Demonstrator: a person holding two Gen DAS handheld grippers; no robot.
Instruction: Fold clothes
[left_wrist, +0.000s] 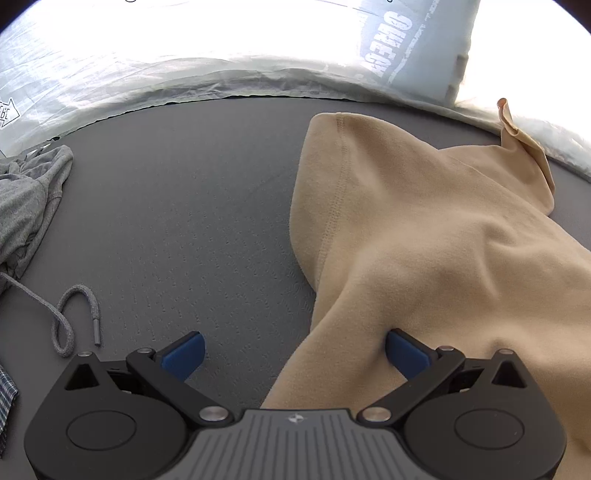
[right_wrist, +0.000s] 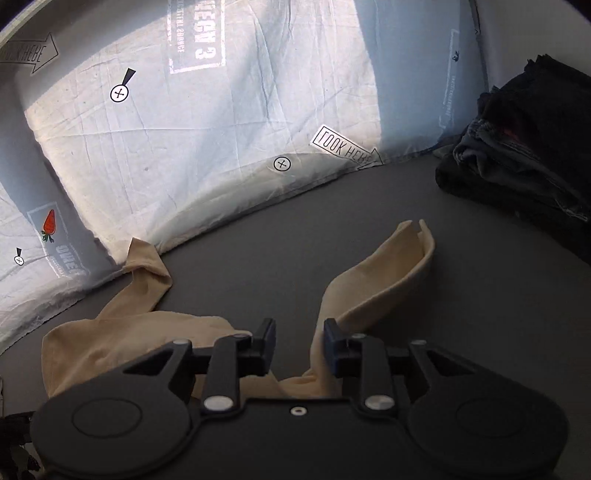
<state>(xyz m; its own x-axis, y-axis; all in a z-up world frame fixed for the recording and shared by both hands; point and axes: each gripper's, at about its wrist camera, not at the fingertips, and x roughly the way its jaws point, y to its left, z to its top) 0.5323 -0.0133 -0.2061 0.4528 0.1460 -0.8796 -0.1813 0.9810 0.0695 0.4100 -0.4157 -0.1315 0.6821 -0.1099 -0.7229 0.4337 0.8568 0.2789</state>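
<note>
While your left gripper (left_wrist: 293, 354) hangs spread wide beside the tan garment (left_wrist: 424, 258) on the grey mat (left_wrist: 184, 221), your right gripper (right_wrist: 299, 341) gapes over it; grey clothes (left_wrist: 26, 199) lie left, dark clothes (right_wrist: 517, 155) right.

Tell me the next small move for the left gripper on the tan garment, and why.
Probably close the left gripper on the tan garment. Its jaws stand wide open, a fold of the cloth already runs between them, and the garment lies rumpled on the grey table, so it needs a grip before it can be spread.
</note>
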